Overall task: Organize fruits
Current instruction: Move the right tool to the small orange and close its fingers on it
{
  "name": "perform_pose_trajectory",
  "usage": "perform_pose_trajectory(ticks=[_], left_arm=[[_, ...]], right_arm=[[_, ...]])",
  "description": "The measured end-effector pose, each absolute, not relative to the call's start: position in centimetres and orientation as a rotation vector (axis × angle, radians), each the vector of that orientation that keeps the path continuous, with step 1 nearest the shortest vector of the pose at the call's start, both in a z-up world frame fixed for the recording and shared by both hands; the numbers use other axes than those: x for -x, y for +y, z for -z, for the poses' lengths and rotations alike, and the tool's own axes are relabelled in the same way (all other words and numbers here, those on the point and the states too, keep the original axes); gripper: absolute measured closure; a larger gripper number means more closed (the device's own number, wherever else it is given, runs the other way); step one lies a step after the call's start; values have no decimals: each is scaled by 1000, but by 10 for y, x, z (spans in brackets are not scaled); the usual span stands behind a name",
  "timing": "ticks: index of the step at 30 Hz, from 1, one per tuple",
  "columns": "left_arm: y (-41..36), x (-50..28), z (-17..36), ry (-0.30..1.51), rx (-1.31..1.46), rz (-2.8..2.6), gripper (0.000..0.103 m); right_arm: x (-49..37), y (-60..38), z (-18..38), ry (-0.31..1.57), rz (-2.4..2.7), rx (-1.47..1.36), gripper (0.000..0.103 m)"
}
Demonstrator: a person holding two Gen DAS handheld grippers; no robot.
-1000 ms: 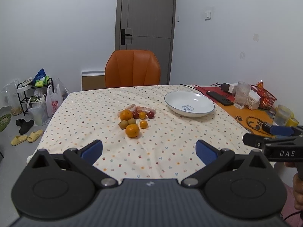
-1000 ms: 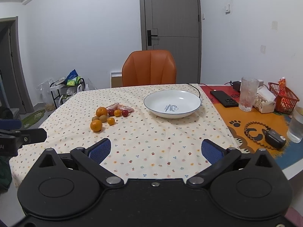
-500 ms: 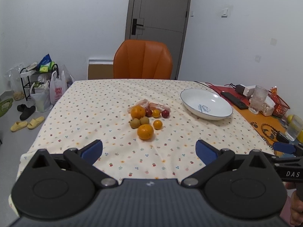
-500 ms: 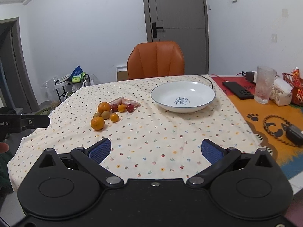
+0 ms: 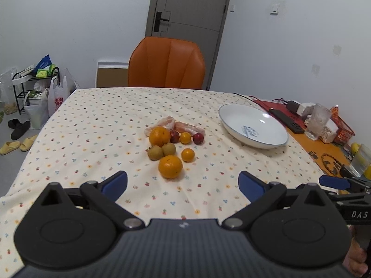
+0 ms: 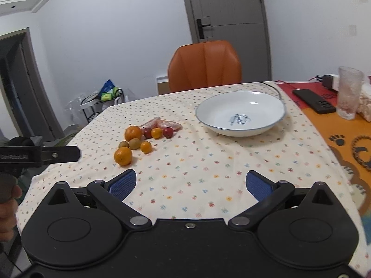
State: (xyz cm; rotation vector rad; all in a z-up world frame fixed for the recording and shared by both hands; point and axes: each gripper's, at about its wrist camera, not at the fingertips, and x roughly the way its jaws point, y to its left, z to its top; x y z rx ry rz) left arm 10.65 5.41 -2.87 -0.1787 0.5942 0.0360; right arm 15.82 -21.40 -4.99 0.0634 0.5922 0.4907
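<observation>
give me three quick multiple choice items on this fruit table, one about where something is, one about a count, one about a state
1. Where does the white plate sit relative to the fruit pile, seen from the left wrist camera?
A. left of it
B. right of it
C. under it

2. How many large oranges lie on the tablecloth?
A. two
B. four
C. none

3. What state is the left gripper in?
A. shut on an orange
B. shut on nothing
C. open, holding nothing

Answers:
1. B, the plate lies to the right of the pile, apart from it, with bare cloth between.
2. A, one near orange in front and one far orange behind the two brown fruits; the other orange-coloured fruits are clearly smaller.
3. C, its blue pads stand wide apart with only cloth between them.
</observation>
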Motion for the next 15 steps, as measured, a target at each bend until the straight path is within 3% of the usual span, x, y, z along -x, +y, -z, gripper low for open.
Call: perform_pose_trajectory(ticks=[15], left_arm=[[75, -177, 65, 704, 238, -25, 26]], right_arm=[[-215, -167, 73, 682, -575, -49, 27]])
